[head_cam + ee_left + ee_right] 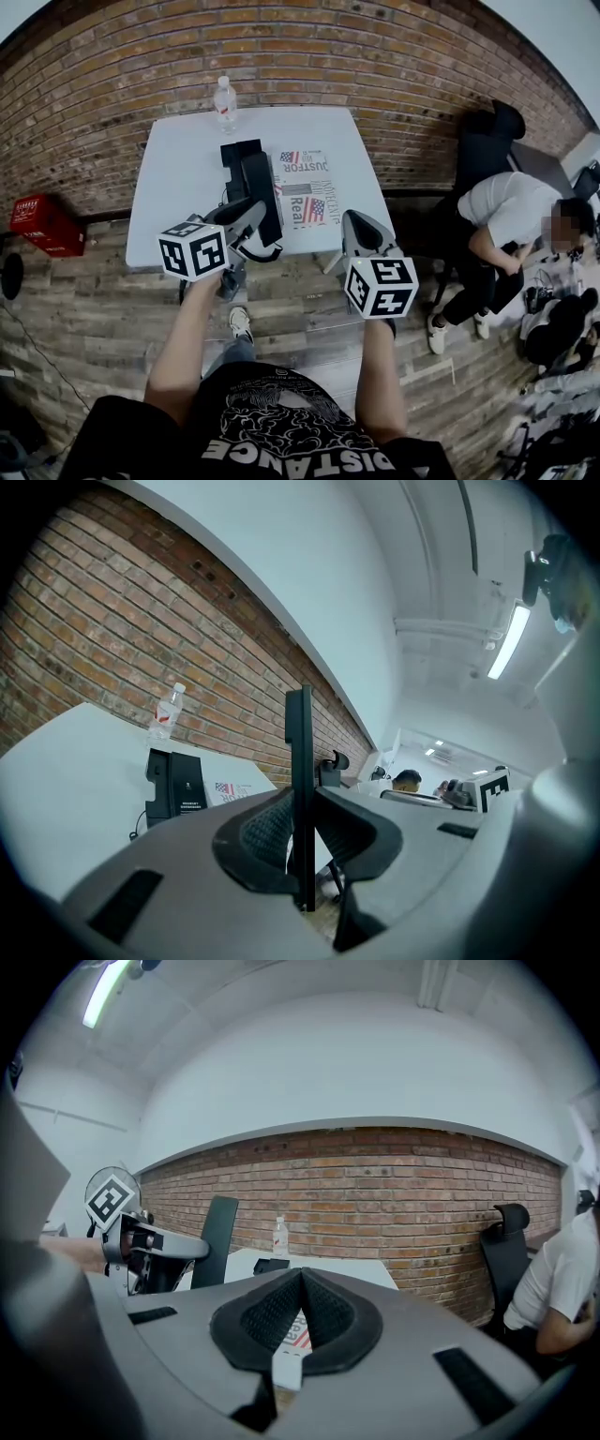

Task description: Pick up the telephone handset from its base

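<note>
Handset (pixel 262 192) is clamped in left gripper (pixel 249 217) at centre frame, long axis running up-frame, held apart from base (pixel 240 152), seen just above it on table (pixel 178 187). Right gripper (pixel 360 228) is closed and empty, lower right of handset.

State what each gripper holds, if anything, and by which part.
The left gripper clamps the black telephone handset near its lower end. The right gripper holds nothing.

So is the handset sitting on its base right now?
No, the handset is clamped between the jaws of the left gripper, well apart from the base that stands on the table.
</note>
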